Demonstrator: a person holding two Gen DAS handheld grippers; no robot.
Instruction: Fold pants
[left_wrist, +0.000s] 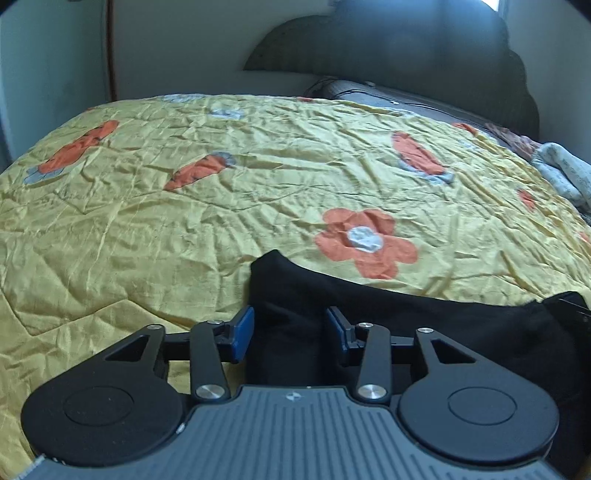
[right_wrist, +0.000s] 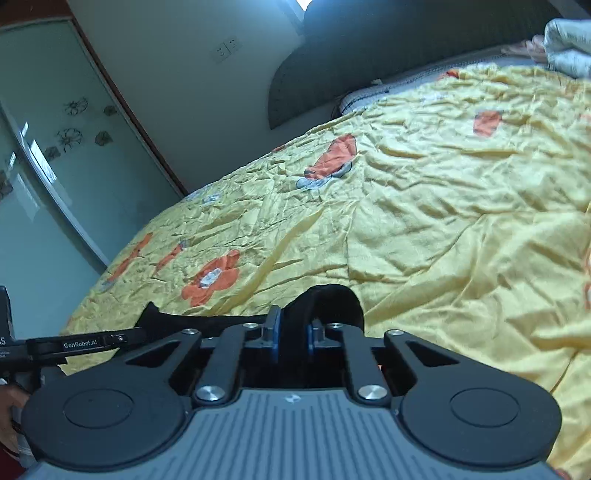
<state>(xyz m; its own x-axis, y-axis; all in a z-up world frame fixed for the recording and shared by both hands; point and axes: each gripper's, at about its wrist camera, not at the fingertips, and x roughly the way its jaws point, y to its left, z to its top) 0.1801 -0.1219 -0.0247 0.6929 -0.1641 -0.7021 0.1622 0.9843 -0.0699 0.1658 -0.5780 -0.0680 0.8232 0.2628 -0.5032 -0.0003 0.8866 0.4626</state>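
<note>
**Both grippers on the pants, fold barely begun**

The black pants (left_wrist: 369, 317) sit at the near edge of the bed, on the yellow flowered quilt (left_wrist: 184, 206), stretched as a dark band between the two tools. In the left wrist view the left gripper (left_wrist: 290, 334) has its blue pads (left_wrist: 243, 332) set fairly wide apart with a thick bunch of black cloth filling the gap between them; whether the pads are actually pinching that bunch or only straddling it cannot be told from here. In the right wrist view the right gripper (right_wrist: 293, 334) has its pads drawn close together on a raised hump of the same black fabric (right_wrist: 332, 299), so it reads as clamped on the pants. The left tool's side also shows at the left edge of that view, with the cloth running across to it.

As for progress, my judgement is that this is an early stage. The garment looks gathered and held at two ends (which part each gripper holds, waistband or leg, is not visible), and no flat, layered fold lies anywhere on the quilt. The wide stretch of quilt ahead carries nothing of the pants. Still to do, as far as can be judged: lay the cloth out flat, bring one half over the other, and set down a neat stack
</note>
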